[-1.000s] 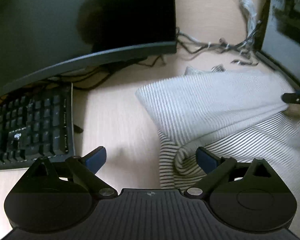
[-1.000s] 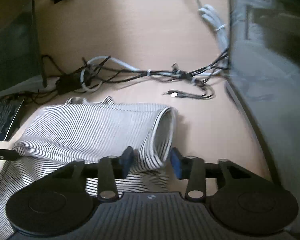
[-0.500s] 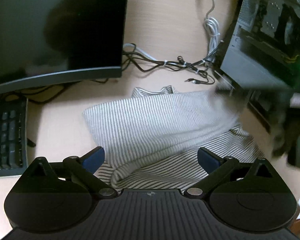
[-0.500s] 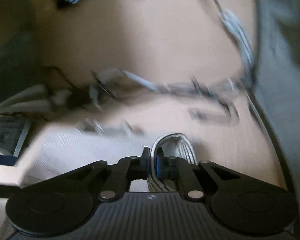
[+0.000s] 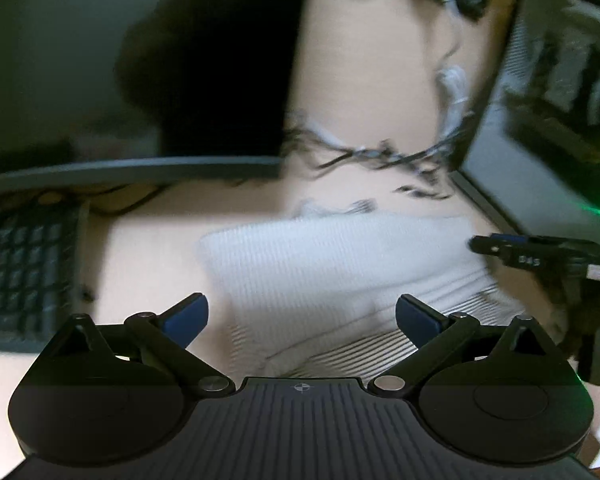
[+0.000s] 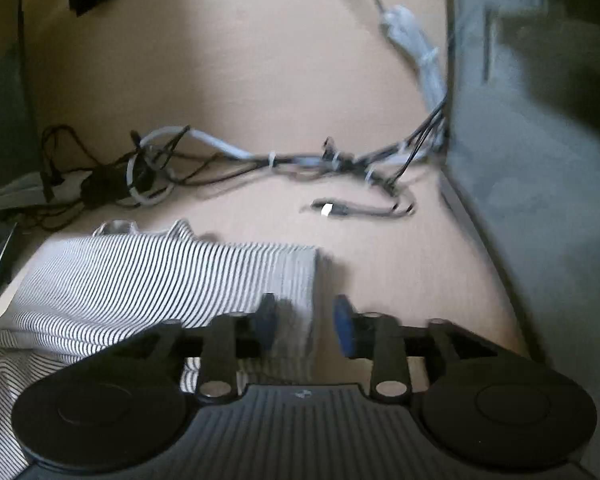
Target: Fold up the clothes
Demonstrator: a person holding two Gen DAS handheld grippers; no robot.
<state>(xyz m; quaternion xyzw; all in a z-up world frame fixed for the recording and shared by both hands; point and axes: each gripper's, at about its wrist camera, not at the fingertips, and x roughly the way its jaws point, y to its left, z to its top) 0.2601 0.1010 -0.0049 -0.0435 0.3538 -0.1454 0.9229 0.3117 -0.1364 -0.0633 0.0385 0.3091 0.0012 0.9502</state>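
In my right view the striped garment (image 6: 148, 280) lies on the pale wooden surface (image 6: 240, 80) at lower left, its folded right edge reaching between my right gripper (image 6: 304, 324) fingers, which are opening and no longer pinch the cloth. In my left view the same garment (image 5: 340, 272) sits at centre, just beyond and partly between my left gripper (image 5: 300, 316) fingers, spread wide and holding nothing. The fabric is soft ribbed knit, white with thin dark stripes, folded into a rough rectangle. Both grippers tilt downward. Tangled cables (image 6: 260, 160) lie beyond, a keyboard (image 5: 24, 268) at left.
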